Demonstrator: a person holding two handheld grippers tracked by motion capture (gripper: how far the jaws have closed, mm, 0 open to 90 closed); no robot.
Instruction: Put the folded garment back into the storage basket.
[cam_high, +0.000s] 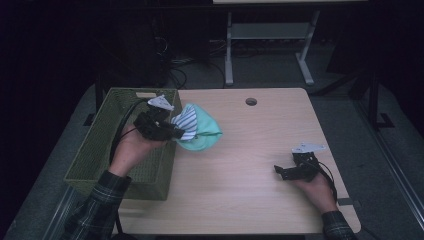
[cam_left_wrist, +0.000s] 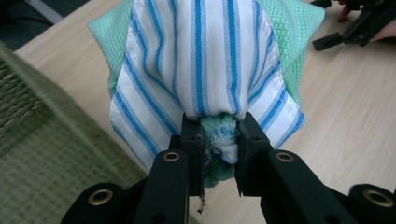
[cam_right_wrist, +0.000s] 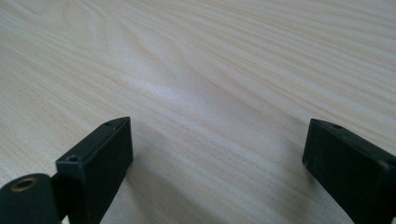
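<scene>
The left gripper (cam_left_wrist: 219, 128) pinches the striped cloth (cam_left_wrist: 201, 60) and green cloth (cam_left_wrist: 289, 37) bunched together—lifted off the table (cam_high: 260, 170) beside the basket (cam_high: 100, 145), probably to drop both in—while the right gripper (cam_right_wrist: 219, 154) rests on the table, jaws wide and empty.

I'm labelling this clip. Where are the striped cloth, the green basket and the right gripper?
striped cloth (cam_left_wrist: 201, 60), left gripper view, middle of its folds.
green basket (cam_high: 102, 125), high view, left wall.
right gripper (cam_high: 278, 170), high view, between its jaws.
</scene>
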